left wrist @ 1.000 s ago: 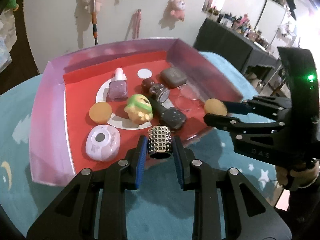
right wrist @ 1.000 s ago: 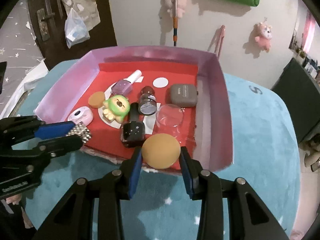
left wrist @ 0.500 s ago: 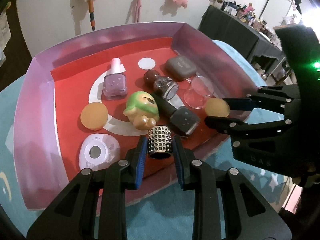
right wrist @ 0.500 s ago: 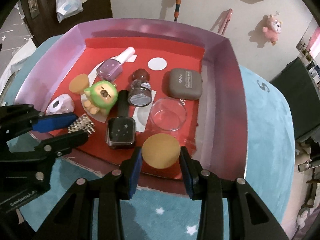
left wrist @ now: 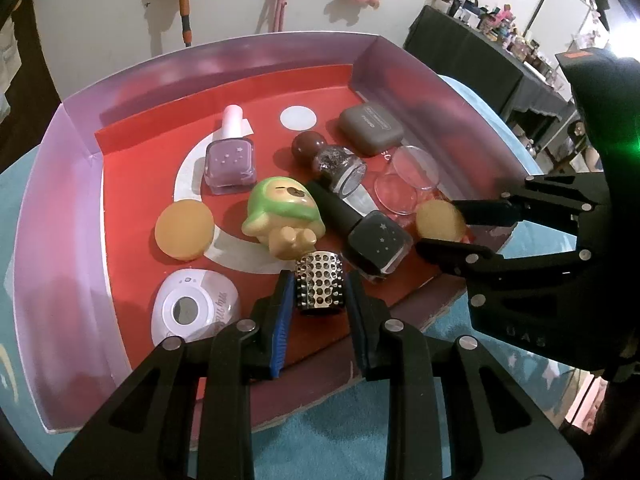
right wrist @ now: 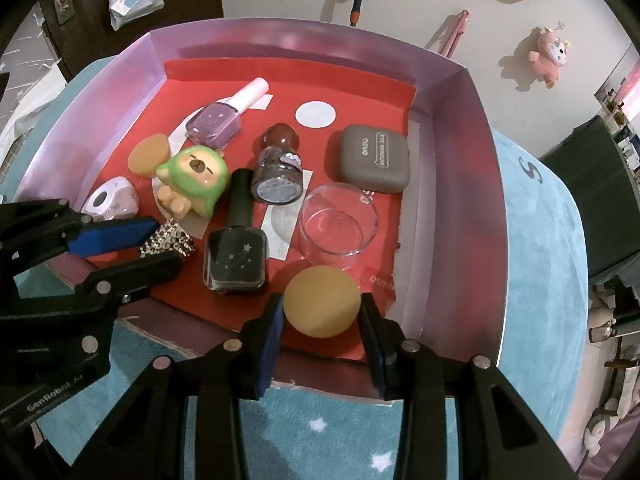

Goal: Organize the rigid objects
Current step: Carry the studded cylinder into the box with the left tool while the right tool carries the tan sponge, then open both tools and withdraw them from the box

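Note:
My left gripper [left wrist: 319,286] is shut on a studded silver cylinder [left wrist: 320,286], held over the near edge of the red-floored pink tray [left wrist: 48,184]. My right gripper [right wrist: 322,308] is shut on an orange round sponge [right wrist: 322,302], held over the tray's near right part. The right gripper also shows in the left wrist view [left wrist: 444,226] with the sponge [left wrist: 440,220]. The left gripper shows in the right wrist view [right wrist: 160,240] with the cylinder [right wrist: 168,242].
In the tray lie a purple polish bottle [left wrist: 230,156], a black polish bottle [left wrist: 372,240], a glitter bottle [left wrist: 332,162], a green bear figure [left wrist: 284,216], a second orange sponge [left wrist: 184,230], a white oval device [left wrist: 188,312], a grey case [left wrist: 370,128] and a clear dish [right wrist: 338,226]. Blue star rug [right wrist: 360,440] underneath.
Both grippers have moved forward and down over the tray, still holding the cylinder and the sponge. The tray objects have not moved.

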`<act>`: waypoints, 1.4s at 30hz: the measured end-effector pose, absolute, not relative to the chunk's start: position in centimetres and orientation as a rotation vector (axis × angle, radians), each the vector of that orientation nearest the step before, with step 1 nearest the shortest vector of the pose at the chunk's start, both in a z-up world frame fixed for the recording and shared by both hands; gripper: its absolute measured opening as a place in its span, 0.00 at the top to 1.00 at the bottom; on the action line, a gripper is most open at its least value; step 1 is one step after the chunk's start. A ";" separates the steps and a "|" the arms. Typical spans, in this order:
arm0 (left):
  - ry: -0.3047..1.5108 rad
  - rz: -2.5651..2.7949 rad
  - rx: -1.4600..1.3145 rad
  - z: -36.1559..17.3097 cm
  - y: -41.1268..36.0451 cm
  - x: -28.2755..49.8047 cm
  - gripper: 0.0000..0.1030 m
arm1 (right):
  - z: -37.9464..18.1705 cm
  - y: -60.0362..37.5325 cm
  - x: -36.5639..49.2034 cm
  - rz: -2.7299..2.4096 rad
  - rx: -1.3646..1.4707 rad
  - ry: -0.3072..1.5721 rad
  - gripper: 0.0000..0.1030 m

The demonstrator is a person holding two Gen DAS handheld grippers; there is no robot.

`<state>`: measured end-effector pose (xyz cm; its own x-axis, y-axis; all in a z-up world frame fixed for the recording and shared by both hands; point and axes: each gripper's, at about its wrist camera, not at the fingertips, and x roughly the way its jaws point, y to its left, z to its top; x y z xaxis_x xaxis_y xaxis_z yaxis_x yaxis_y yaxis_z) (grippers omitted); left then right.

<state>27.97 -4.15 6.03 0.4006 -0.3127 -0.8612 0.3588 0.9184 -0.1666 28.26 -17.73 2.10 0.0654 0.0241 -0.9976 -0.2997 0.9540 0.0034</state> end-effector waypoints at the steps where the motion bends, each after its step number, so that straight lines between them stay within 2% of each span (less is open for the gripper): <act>1: 1.078 -0.425 0.048 6.0 -4.2 28.0 0.76 | 2.1 -17.7 28.2 0.248 -0.226 1.489 0.61; 8: 1.090 -0.418 0.050 6.0 -4.1 28.1 0.76 | 2.4 -17.4 28.0 0.248 -0.227 1.487 0.58; 17: 1.087 -0.412 0.043 6.2 -3.9 27.9 0.75 | 3.6 -17.0 27.3 0.263 -0.226 1.460 0.46; 19: 1.083 -0.411 0.040 6.3 -3.9 27.9 0.70 | 4.0 -16.9 27.1 0.269 -0.224 1.455 0.46; 21: 1.074 -0.406 0.041 6.4 -3.9 27.9 0.47 | 4.3 -16.8 26.8 0.269 -0.230 1.448 0.46; 22: 1.060 -0.392 0.041 6.6 -3.8 27.8 0.44 | 4.3 -16.9 26.9 0.269 -0.232 1.445 0.47; 34: 0.995 -0.371 0.002 8.7 -3.0 26.7 0.42 | 6.0 -18.3 26.5 0.257 -0.208 1.403 0.44; 40: 0.875 -0.295 -0.022 11.5 -1.3 24.1 0.32 | 8.3 -18.9 26.2 0.242 -0.157 1.321 0.34; 42: 0.838 -0.267 -0.033 12.4 -0.6 23.0 0.31 | 9.4 -19.0 25.7 0.244 -0.132 1.283 0.26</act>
<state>23.01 -0.65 12.42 0.6374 -0.2468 -0.7299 0.2209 0.9661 -0.1337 25.74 -19.01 9.37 0.2629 0.1064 -0.9590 -0.2533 0.9666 0.0378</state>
